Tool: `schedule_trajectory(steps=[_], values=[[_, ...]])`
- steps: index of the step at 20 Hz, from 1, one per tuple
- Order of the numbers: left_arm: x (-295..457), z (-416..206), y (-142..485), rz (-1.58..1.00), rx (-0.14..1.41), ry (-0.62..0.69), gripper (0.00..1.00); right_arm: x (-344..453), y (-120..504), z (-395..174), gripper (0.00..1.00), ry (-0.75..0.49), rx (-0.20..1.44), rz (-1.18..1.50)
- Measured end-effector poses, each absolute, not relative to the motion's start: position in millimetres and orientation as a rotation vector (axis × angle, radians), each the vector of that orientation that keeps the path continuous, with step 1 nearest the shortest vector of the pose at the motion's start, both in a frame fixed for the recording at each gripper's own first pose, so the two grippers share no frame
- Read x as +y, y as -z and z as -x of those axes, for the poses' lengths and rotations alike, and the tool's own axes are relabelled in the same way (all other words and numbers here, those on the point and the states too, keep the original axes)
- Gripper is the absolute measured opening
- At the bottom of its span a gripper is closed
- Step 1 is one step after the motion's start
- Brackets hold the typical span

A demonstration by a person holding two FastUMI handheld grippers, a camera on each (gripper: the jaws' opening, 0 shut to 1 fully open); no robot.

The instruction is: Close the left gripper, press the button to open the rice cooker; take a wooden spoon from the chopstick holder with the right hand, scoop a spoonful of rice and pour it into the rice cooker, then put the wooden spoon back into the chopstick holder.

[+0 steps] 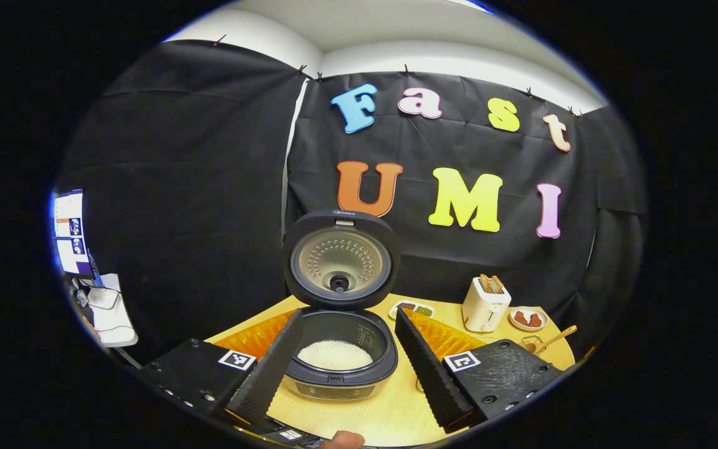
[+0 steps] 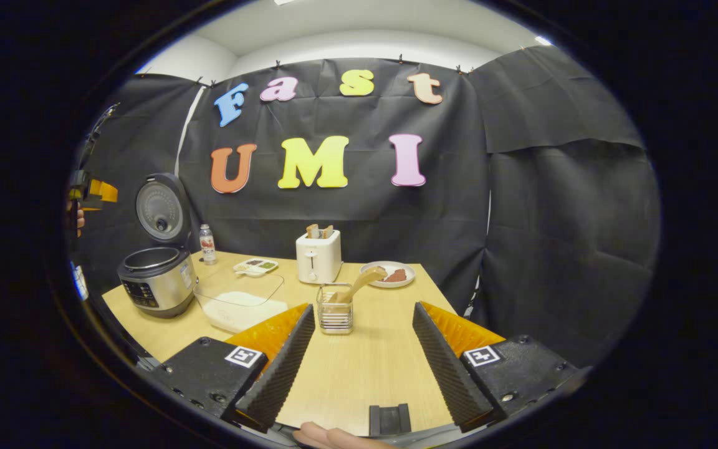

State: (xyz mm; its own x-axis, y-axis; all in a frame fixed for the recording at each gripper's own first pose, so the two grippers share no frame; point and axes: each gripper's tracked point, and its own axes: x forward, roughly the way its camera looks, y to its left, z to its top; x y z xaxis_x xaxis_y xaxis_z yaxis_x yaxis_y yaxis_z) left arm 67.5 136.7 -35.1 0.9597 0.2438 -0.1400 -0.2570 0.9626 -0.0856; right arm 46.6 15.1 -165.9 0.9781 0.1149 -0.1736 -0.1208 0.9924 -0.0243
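Since the rice cooker (image 1: 340,349) already stands with its lid (image 1: 340,260) up and white rice in the pot, we judge the button step done and the spoon pickup or the return of the spoon to be the step in hand; we cannot tell which from this moment alone. The wooden spoon (image 2: 359,284) sits tilted in the chopstick holder (image 2: 335,310), handle leaning right. The right hand-held gripper (image 2: 364,352) has its fingers spread wide and holds nothing; the holder stands on the table (image 2: 371,374) just beyond it, a little left of the gap between its fingers. If the pickup is next, we expect it calls for moving forward and slightly left, then pinching the spoon's handle above the holder's rim.

The left hand-held gripper (image 1: 348,358) is also spread, empty, with the cooker near and framed between its fingers in the left gripper view. In the right gripper view the cooker sits far left on the table, with a clear container (image 2: 240,305) of rice between it and the holder. A toaster (image 2: 318,257) and a plate (image 2: 387,274) stand farther back.
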Motion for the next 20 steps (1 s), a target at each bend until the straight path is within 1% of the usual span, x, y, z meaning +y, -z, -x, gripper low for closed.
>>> schedule_trajectory(steps=[2,4,6,9,10,11,12,13,14,15,17,18,19,20], values=[[127.6,-60.5,36.9,0.101,0.123,-0.233,0.94,18.3,169.6,-51.3,0.99,-0.125,0.173,0.019],[115.2,-49.8,35.7,0.083,0.110,-0.207,0.94,20.0,174.1,-60.9,1.00,-0.123,0.169,-0.001],[103.4,-35.4,36.0,0.056,0.089,-0.183,0.94,24.8,183.2,-74.5,1.00,-0.130,0.188,-0.034],[89.4,-13.0,39.2,0.025,0.057,-0.155,0.94,40.4,196.7,-99.2,1.00,-0.177,0.229,-0.102],[84.2,-7.2,40.3,0.023,0.043,-0.146,0.94,41.7,202.3,-109.6,0.98,-0.180,0.237,-0.112],[80.0,-1.5,40.8,0.017,0.025,-0.137,0.94,44.5,205.6,-120.3,1.00,-0.186,0.240,-0.121],[79.0,2.9,43.2,0.011,0.010,-0.133,0.97,45.3,208.5,-131.4,0.97,-0.183,0.237,-0.127],[79.3,6.9,47.0,0.010,-0.001,-0.133,0.94,43.8,211.1,-144.8,0.96,-0.173,0.227,-0.134],[78.5,8.5,52.4,0.011,-0.005,-0.129,0.94,42.6,212.6,-156.1,0.96,-0.163,0.216,-0.140],[78.2,10.4,58.2,0.014,-0.002,-0.126,0.94,39.8,215.4,-169.9,1.00,-0.145,0.205,-0.143],[76.3,16.6,65.0,0.019,-0.001,-0.120,0.94,35.7,226.5,-196.6,1.00,-0.114,0.197,-0.151],[74.9,18.9,66.5,0.016,-0.003,-0.116,0.94,33.4,235.0,-210.8,0.92,-0.095,0.206,-0.152],[75.0,21.0,67.7,0.011,-0.010,-0.119,0.94,35.7,241.7,-223.9,0.99,-0.094,0.216,-0.160],[75.0,23.6,68.4,0.009,-0.017,-0.120,0.94,39.0,249.2,-236.6,0.98,-0.087,0.230,-0.165]])
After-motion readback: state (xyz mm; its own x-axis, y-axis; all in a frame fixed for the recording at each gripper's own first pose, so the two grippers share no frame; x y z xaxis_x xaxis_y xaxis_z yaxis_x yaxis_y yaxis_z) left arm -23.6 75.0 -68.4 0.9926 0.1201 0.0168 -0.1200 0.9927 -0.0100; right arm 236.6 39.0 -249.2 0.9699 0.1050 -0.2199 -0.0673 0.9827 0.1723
